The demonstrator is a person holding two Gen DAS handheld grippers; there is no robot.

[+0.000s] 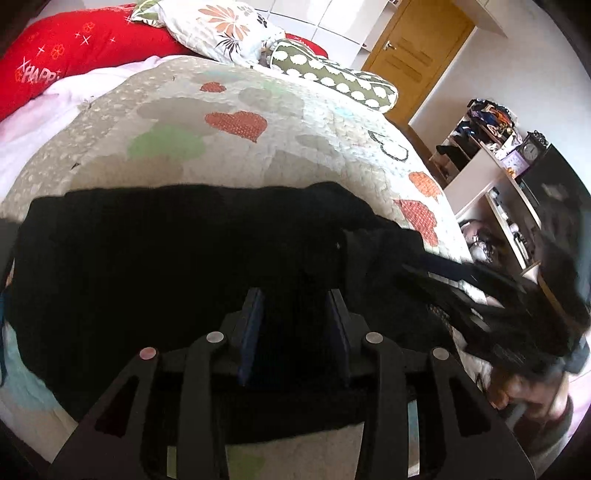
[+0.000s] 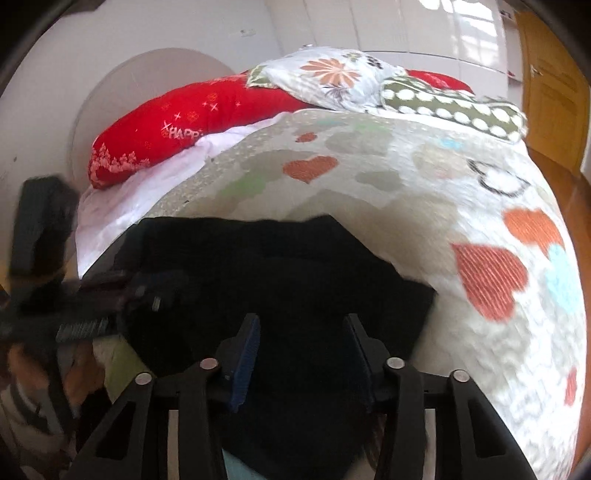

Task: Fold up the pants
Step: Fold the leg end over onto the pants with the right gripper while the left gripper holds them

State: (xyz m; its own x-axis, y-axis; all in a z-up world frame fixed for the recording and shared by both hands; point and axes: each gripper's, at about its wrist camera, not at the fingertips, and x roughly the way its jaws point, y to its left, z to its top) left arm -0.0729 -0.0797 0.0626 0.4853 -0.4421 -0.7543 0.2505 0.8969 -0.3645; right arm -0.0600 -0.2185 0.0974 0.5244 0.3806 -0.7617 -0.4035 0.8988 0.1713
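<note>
Black pants (image 1: 177, 258) lie spread across the near part of the heart-patterned quilt (image 1: 258, 147). My left gripper (image 1: 295, 299) hovers over the pants, jaws open, nothing between its blue pads. In the right wrist view the pants (image 2: 295, 273) fill the lower middle. My right gripper (image 2: 301, 325) is open above them and empty. The left gripper also shows blurred at the left edge of the right wrist view (image 2: 122, 295). The right gripper appears as a dark blur at the right of the left wrist view (image 1: 491, 306).
Red pillow (image 1: 74, 48), floral pillow (image 1: 221, 29) and dotted green pillow (image 1: 332, 77) lie at the bed's head. A wooden door (image 1: 417, 55) and cluttered shelves (image 1: 495, 155) stand to the right. The quilt (image 2: 443, 177) extends beyond the pants.
</note>
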